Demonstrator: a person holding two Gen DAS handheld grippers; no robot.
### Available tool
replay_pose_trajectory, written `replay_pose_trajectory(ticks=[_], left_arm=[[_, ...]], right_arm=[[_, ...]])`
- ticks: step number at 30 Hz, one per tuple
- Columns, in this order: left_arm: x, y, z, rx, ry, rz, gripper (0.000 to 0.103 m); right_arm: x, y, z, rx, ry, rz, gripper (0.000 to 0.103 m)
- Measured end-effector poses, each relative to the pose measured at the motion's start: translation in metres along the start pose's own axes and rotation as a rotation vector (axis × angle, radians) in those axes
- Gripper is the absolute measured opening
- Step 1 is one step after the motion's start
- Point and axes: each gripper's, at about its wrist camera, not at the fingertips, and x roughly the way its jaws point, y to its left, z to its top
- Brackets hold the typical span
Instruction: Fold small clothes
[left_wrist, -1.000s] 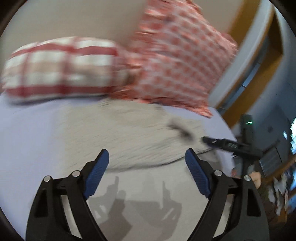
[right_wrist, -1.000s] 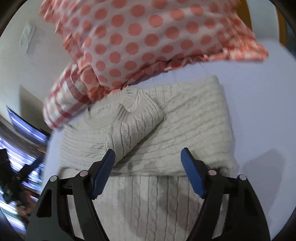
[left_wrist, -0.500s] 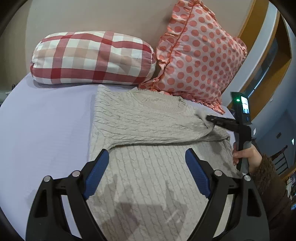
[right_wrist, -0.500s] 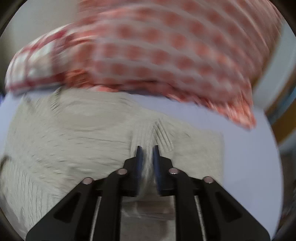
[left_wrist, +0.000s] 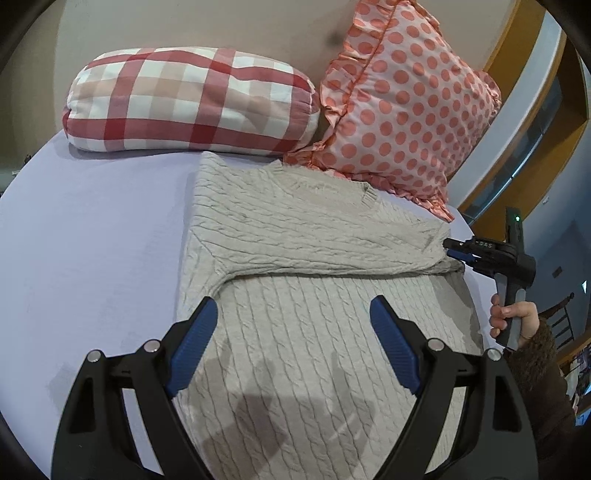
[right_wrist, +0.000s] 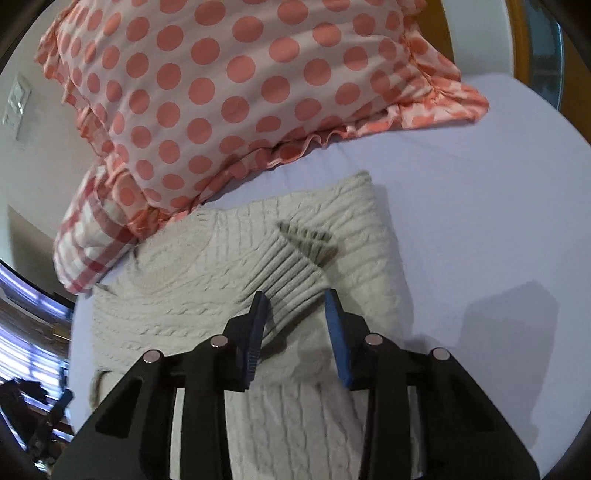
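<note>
A cream cable-knit sweater (left_wrist: 295, 258) lies flat on a lilac bed sheet (left_wrist: 92, 240), its sleeve folded across the chest. My left gripper (left_wrist: 293, 317) is open and empty above the sweater's lower body. My right gripper (right_wrist: 295, 306) is partly open, its blue pads either side of the ribbed sleeve cuff (right_wrist: 295, 269) at the sweater's right edge; I cannot tell whether they touch it. In the left wrist view the right gripper (left_wrist: 452, 248) shows at the sweater's right shoulder, held by a hand.
A red-and-white checked bolster (left_wrist: 192, 99) and a pink polka-dot pillow (left_wrist: 402, 110) lean on the wall behind the sweater. The pillow also shows in the right wrist view (right_wrist: 229, 85). Bare sheet lies left of the sweater.
My right gripper went from open to shut on the sleeve, then opened partly, leaving the cuff between its pads. The left gripper has stayed open above the sweater.
</note>
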Motion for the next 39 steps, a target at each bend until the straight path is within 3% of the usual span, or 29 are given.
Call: replay_pose_trajectory(ticks=[2,4,6,8,12,17,23,26,31,33,35,39], left_arm=[[-0.003,0.000,-0.001,0.003,-0.006,0.007,0.084],[-0.004,0.002,-0.003,0.003,-0.001,0.018,0.084],[-0.005,0.003,-0.006,0.005,0.010,0.018,0.084],[-0.008,0.004,-0.013,0.012,0.020,0.021,0.084],[-0.020,0.012,-0.042,0.035,0.065,0.034,0.084],[-0.034,0.021,-0.089,0.021,0.126,0.016,0.083],[-0.043,0.028,-0.127,-0.049,0.155,-0.046,0.083],[-0.042,0.026,-0.137,-0.086,0.173,-0.138,0.083],[-0.043,0.007,-0.149,-0.076,0.192,-0.188,0.082],[-0.044,0.001,-0.154,-0.079,0.204,-0.194,0.077],[-0.043,-0.002,-0.156,-0.095,0.218,-0.200,0.063],[-0.040,-0.005,-0.163,-0.137,0.231,-0.203,0.039]], right_arm=[[-0.016,-0.009,-0.006,0.039,-0.028,0.021,0.039],[-0.035,-0.015,-0.010,0.031,-0.066,-0.019,0.045],[-0.053,-0.016,-0.017,-0.002,-0.096,-0.035,0.058],[-0.070,-0.017,-0.028,-0.050,-0.087,-0.012,0.082],[-0.089,-0.025,-0.062,-0.140,-0.006,0.055,0.084],[-0.100,-0.059,-0.117,-0.142,0.064,0.077,0.064],[-0.109,-0.073,-0.163,-0.131,0.078,0.136,0.062],[-0.114,-0.076,-0.176,-0.126,0.079,0.209,0.060],[-0.116,-0.066,-0.204,-0.163,0.099,0.344,0.049],[-0.118,-0.065,-0.210,-0.160,0.087,0.371,0.045],[-0.119,-0.071,-0.213,-0.125,0.081,0.418,0.037],[-0.113,-0.075,-0.219,-0.083,0.087,0.469,0.031]])
